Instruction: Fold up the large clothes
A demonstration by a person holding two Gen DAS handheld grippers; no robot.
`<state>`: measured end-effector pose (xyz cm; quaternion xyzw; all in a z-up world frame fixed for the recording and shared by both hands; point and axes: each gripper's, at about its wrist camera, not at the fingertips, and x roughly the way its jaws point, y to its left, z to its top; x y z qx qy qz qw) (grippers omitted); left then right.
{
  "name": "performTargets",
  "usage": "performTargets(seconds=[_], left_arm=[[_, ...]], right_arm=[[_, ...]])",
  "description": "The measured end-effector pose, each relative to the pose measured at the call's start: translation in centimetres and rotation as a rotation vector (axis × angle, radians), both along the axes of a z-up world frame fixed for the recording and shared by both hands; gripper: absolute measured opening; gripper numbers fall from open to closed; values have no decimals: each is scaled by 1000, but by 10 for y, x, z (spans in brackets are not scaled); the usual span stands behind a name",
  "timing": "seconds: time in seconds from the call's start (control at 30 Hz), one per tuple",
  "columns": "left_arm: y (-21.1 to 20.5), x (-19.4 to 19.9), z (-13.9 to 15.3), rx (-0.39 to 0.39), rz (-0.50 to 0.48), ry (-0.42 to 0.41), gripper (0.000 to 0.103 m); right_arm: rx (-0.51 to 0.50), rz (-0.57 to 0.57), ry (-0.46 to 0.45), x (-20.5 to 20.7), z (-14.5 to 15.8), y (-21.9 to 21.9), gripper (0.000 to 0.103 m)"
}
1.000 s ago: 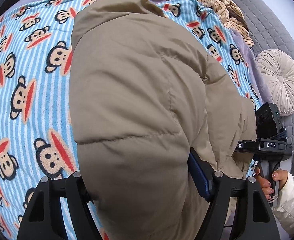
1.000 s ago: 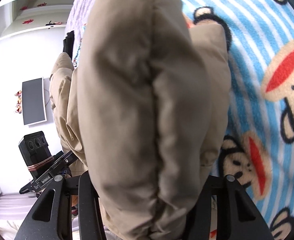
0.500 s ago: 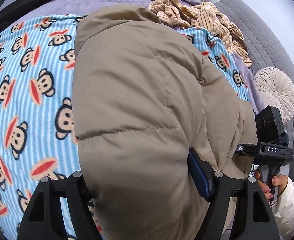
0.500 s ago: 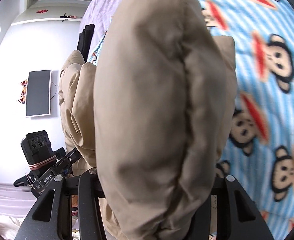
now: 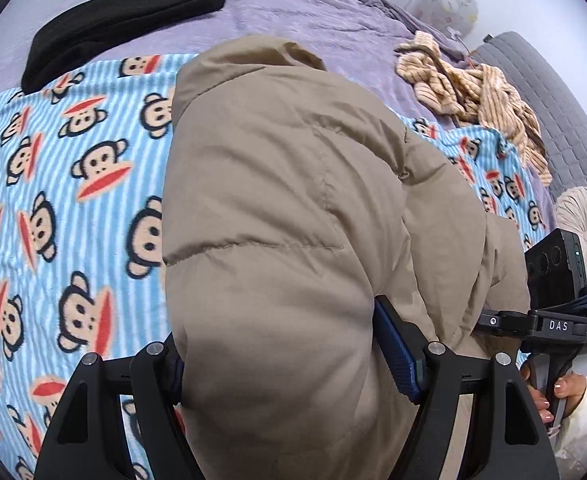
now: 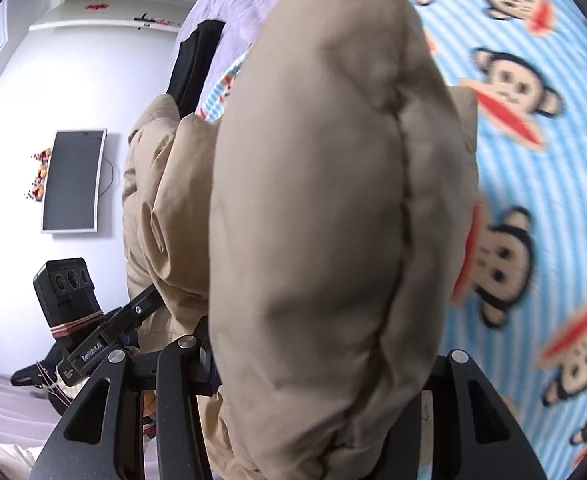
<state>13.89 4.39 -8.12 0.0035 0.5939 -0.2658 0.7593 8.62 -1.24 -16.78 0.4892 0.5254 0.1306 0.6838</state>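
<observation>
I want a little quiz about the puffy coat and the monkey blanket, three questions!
1. True or false: both tongs, the left tongs and the right tongs, are clamped on the puffy beige quilted coat.
2. What lies on the purple bedspread at the far left, above the blue striped monkey-print blanket?
A. a folded black garment
B. a red towel
C. a green hat
3. Fill in: the crumpled tan striped garment lies to the ___ of the coat in the left wrist view.

Key: 1 true; 2 A, the folded black garment; 3 right.
</observation>
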Motion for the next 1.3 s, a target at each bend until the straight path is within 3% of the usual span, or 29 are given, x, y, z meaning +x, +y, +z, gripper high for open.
performTargets(seconds=[0.23,0.37,0.53,0.7,0.87,0.93,1.03,1.13,1.23,1.3], left_arm=[[14,24,-33,43,74,-8,77],[10,22,-42,64,87,-21,80],[4,16,-46,81,98,-27,83],[4,14,-44,93,96,-23,83],[2,12,-42,103,104,-24,83],[1,11,-42,109,101,-30,83],[0,10,-41,113,100,-34,83],[0,10,-41,114,99,-33,83],[1,12,-36,137,100,-29,83],[6,13,-21,149,112,-82,83]], right_arm=[[-47,72,6,62,-21,33,51],[-67,83,27,67,-28,37,51],[-101,53,76,57,-36,-6,54],[-182,54,87,41,-21,-17,53],[-364,10,66,25,30,-9,53],[-389,-26,33,28,50,-10,53],[-352,-48,-21,20,63,-23,53],[-275,-8,-56,41,69,-1,53],[-256,16,-46,48,61,19,53],[-228,-11,-18,57,52,24,54]])
